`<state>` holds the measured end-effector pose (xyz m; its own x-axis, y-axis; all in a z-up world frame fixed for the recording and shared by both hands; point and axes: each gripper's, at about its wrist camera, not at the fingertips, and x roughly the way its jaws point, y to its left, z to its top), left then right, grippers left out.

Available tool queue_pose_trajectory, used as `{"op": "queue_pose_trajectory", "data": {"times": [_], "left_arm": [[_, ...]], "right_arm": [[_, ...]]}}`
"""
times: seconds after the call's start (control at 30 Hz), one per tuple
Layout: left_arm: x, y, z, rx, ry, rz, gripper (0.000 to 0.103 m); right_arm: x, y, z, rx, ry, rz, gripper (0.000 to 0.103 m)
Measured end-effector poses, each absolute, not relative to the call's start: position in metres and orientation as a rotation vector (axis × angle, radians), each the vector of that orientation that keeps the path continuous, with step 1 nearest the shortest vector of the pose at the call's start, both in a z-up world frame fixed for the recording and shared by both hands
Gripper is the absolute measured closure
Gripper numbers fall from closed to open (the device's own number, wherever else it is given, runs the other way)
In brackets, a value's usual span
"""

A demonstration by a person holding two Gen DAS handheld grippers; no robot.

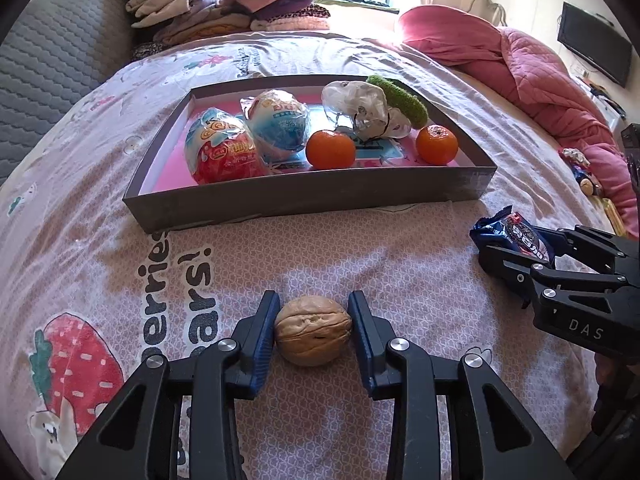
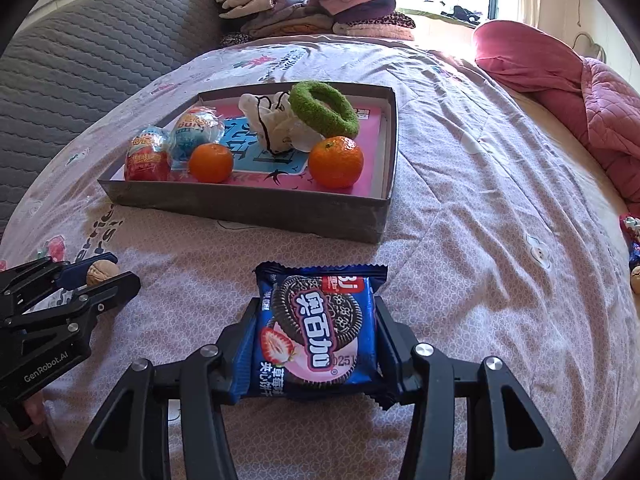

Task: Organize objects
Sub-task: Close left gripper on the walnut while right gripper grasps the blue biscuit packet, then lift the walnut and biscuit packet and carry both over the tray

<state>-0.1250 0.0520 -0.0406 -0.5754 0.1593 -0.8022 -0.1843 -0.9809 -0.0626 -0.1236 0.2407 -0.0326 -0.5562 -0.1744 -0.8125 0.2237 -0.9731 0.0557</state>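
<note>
My left gripper (image 1: 313,320) is shut on a walnut (image 1: 312,330), low over the bedspread in front of the grey tray (image 1: 304,196). My right gripper (image 2: 316,320) is shut on a blue Oreo packet (image 2: 318,330), also in front of the tray (image 2: 248,204). The tray holds two wrapped egg-shaped snacks (image 1: 226,152), two mandarins (image 1: 331,149), a white crumpled bag (image 1: 366,108) and a green fuzzy ring (image 1: 398,98). The right gripper with the packet (image 1: 516,236) shows at the right of the left wrist view; the left gripper with the walnut (image 2: 102,272) shows at the left of the right wrist view.
A pile of folded clothes (image 1: 224,4) lies at the bed's far end by a grey sofa back (image 1: 48,68). A pink quilt (image 1: 520,68) is bunched along the right side. Small items (image 2: 632,248) lie at the bed's right edge.
</note>
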Motion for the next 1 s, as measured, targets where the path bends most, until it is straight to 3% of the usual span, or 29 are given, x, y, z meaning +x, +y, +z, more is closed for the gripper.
{"op": "queue_pose_trajectory", "data": {"times": [0.33, 1.0], "left_arm": [[-0.121, 0.046, -0.033, -1.331, 0.018, 2.641, 0.067], [-0.136, 0.050, 0.033, -1.184, 0.021, 2.702, 0.067]], "right_arm": [[-0.116, 0.232, -0.020, 1.267, 0.085, -2.575, 0.052], [-0.110, 0.218, 0.047, 1.038, 0.053, -2.647, 0.052]]}}
